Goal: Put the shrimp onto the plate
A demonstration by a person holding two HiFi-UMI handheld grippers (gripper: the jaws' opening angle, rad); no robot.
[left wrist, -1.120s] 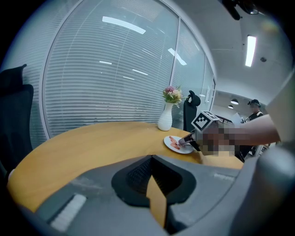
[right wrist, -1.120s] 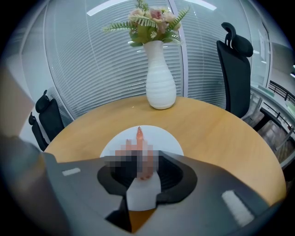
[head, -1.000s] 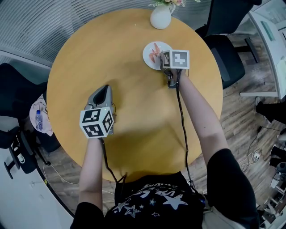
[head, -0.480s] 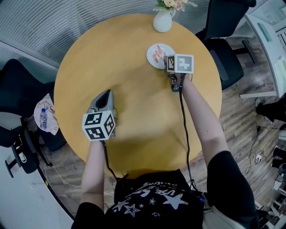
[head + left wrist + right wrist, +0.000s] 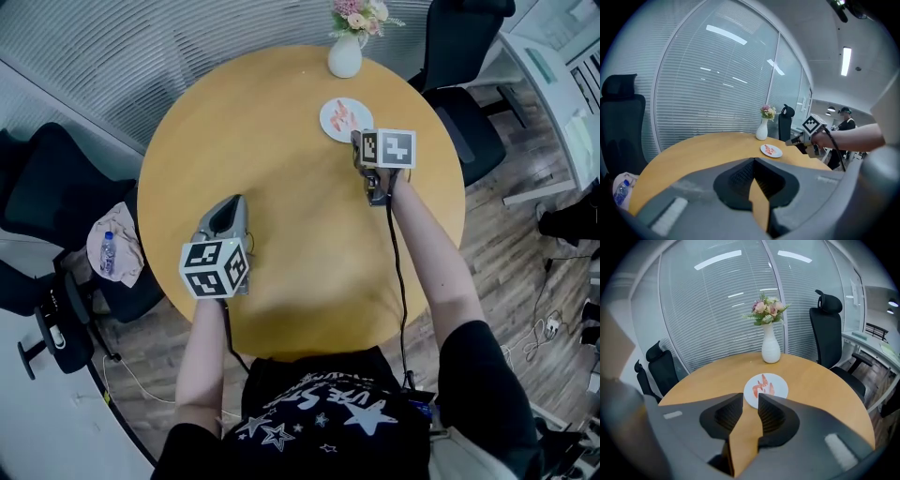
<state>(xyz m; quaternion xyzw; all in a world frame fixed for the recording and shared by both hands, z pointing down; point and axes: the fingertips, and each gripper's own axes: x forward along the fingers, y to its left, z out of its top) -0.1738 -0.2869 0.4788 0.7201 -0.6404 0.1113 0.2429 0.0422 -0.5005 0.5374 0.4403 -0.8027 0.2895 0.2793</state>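
The left gripper [image 5: 230, 204] hangs over the near side of the table [image 5: 281, 206], jaws closed on nothing. Farther right, the shrimp [image 5: 762, 385] lies on the plate [image 5: 782, 391], near the vase [image 5: 770, 350] — so the placing looks done. The right gripper [image 5: 750, 397] stands just short of the plate, jaws apart and empty, having just been closing a little. Next, I'd judge, only drawing both clear. The right gripper view shows separate pink pieces — the head view only a smudge.
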